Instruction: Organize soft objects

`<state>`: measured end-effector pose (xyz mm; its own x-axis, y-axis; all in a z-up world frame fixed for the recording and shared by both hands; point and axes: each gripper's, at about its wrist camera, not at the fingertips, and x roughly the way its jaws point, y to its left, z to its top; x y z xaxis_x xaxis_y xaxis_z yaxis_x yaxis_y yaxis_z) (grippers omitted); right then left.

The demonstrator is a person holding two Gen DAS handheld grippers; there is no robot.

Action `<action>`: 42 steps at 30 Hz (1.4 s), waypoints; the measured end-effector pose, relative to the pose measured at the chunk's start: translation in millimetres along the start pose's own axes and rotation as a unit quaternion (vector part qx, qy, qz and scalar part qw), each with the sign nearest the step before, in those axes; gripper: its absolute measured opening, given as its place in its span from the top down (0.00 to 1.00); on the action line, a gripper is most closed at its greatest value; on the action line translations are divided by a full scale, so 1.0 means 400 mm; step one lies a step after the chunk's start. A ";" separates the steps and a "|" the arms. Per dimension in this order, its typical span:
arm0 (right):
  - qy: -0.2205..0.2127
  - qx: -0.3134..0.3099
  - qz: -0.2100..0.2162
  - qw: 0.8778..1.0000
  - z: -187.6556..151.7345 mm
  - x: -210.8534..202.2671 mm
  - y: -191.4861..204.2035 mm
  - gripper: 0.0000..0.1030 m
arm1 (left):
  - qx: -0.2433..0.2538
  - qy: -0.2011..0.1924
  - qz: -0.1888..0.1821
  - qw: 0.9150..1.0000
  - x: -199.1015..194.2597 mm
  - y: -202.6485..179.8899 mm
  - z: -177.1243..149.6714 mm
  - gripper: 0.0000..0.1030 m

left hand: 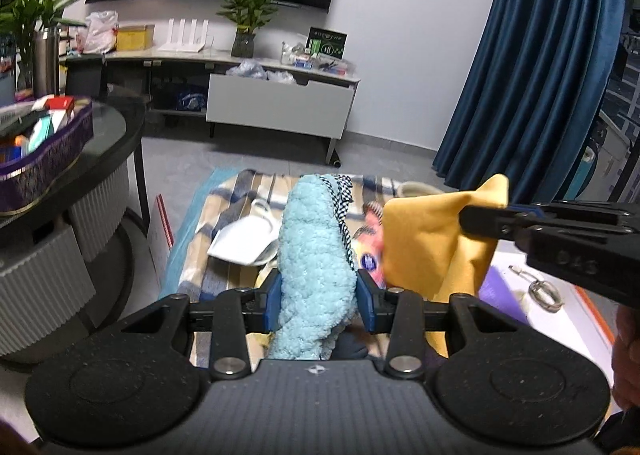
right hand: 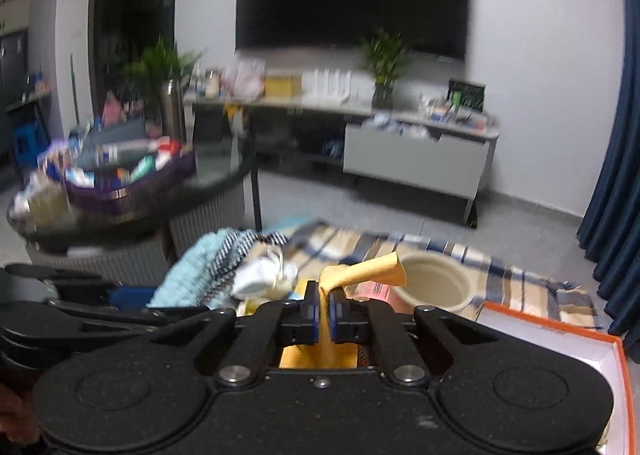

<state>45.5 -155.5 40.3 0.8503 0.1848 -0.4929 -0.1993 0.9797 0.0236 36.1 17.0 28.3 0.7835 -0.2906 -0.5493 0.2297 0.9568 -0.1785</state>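
My left gripper [left hand: 317, 301] is shut on a fluffy light-blue towel [left hand: 314, 251], which stands up between the blue pads with a black-and-white checked cloth [left hand: 343, 203] draped along its right edge. To its right, my right gripper [left hand: 466, 217] holds a yellow cloth [left hand: 432, 239] lifted above the pile. In the right wrist view the same gripper [right hand: 325, 305] pinches the yellow cloth [right hand: 362, 269], a folded flap sticking up past the pads. The blue towel [right hand: 192, 271] and the left gripper's body [right hand: 80, 307] show at the left.
A plaid blanket [right hand: 480, 255] lies on the floor with a white cloth [left hand: 244, 239], a cream bowl [right hand: 432, 283] and other items. An orange-rimmed white box [right hand: 560, 339] sits at right. A round dark table [left hand: 116, 135] with a purple basket [left hand: 44, 159] stands left; a TV cabinet [left hand: 280, 103] behind.
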 end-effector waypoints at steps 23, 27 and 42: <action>-0.104 0.047 -0.071 0.991 -0.038 -0.252 -0.044 0.95 | 0.036 -0.019 -0.011 0.999 -0.080 -0.165 0.017 0.61; -0.112 0.055 -0.089 0.988 -0.052 -0.274 -0.055 0.95 | 0.037 -0.019 -0.011 0.999 -0.082 -0.177 0.017 0.61; -0.119 0.073 -0.110 0.984 -0.072 -0.298 -0.084 0.95 | 0.045 -0.016 -0.009 0.999 -0.078 -0.200 0.015 0.61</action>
<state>-63.1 -212.7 73.2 0.9582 -0.0377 -0.2837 0.0605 0.9956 0.0722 -3.4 -50.6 64.5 0.7966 -0.3086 -0.5198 0.2939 0.9491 -0.1130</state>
